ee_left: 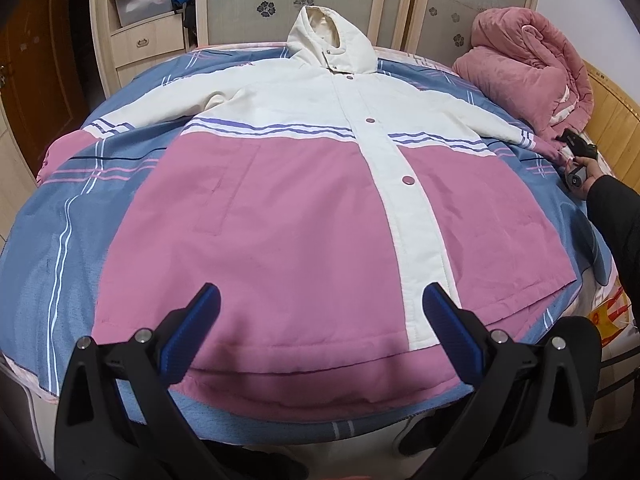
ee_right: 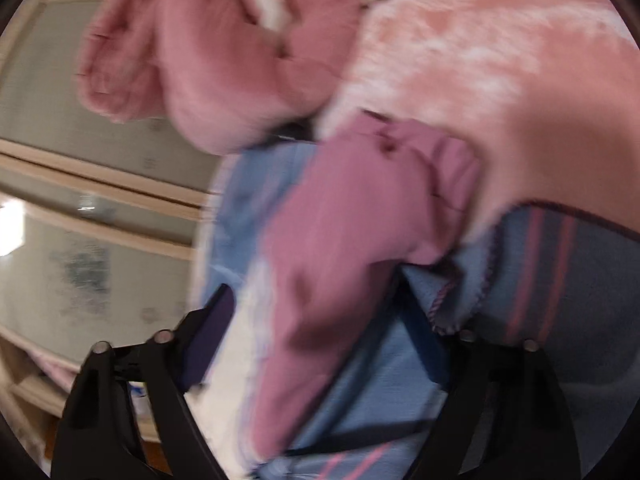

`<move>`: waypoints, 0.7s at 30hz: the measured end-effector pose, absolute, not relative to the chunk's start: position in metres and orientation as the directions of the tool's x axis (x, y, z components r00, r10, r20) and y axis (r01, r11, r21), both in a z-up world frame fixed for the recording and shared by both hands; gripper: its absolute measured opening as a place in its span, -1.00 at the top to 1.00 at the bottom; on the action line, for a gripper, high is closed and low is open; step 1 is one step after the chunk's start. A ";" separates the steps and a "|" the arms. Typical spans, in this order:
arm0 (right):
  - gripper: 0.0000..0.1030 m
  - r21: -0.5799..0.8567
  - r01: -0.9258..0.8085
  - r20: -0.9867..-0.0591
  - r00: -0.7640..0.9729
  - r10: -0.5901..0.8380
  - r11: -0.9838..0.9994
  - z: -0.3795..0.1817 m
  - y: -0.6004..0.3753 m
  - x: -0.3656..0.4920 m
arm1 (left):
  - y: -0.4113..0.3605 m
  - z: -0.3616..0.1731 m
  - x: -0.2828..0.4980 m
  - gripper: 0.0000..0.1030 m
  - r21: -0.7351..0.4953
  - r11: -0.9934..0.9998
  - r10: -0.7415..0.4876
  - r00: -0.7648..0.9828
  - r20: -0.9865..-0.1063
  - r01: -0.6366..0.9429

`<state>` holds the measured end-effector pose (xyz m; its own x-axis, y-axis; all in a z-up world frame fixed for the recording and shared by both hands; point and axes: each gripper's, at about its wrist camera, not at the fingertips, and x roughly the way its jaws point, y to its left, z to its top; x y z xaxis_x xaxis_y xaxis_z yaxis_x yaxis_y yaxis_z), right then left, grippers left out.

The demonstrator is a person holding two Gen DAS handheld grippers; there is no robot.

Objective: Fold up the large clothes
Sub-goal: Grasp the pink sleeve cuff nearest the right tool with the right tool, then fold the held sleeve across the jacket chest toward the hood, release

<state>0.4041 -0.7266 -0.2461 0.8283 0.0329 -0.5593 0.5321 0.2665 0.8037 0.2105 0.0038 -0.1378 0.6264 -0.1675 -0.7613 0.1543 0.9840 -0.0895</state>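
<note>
A large hooded jacket (ee_left: 300, 200), white on top and pink below, lies front up and snapped shut on the bed. Both sleeves are spread out to the sides. My left gripper (ee_left: 320, 320) hangs open just above the hem, with nothing between its blue pads. At the far right, a hand holds my right gripper (ee_left: 576, 156) at the pink cuff of the right sleeve (ee_left: 500, 128). In the blurred right wrist view that cuff (ee_right: 360, 208) lies between the wide-apart fingers of my right gripper (ee_right: 320, 320). I see no pinch on the cloth.
A blue striped sheet (ee_left: 60, 220) covers the bed. A bundled pink quilt (ee_left: 528, 60) sits at the back right, close to the cuff. Wardrobe doors (ee_left: 256, 4) and shelves stand behind the bed. A dark-sleeved arm (ee_left: 616, 208) reaches in along the right edge.
</note>
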 end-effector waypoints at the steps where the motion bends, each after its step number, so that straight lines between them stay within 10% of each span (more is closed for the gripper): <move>1: -0.38 0.789 0.556 -0.581 0.814 0.022 0.261 -0.249 -0.726 0.404 | 0.004 -0.138 0.211 -0.96 -0.091 0.984 -0.168 0.626 -0.762 0.153; 8: 0.72 0.777 0.573 -0.585 0.810 -0.038 0.262 -0.244 -0.719 0.392 | 0.009 -0.138 0.210 -0.96 -0.100 0.983 -0.175 0.630 -0.757 0.152; 21: 0.79 0.699 0.363 -0.396 0.914 -0.089 0.616 -0.063 -0.634 0.440 | 0.041 -0.128 0.196 -0.96 -0.154 0.981 -0.193 0.670 -0.717 0.117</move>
<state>0.4399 -0.6342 -0.0630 0.9140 -0.0893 -0.3959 0.3630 0.6158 0.6992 0.1962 0.0411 -0.1285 0.6698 -0.1926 -0.7171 0.1174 0.9811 -0.1539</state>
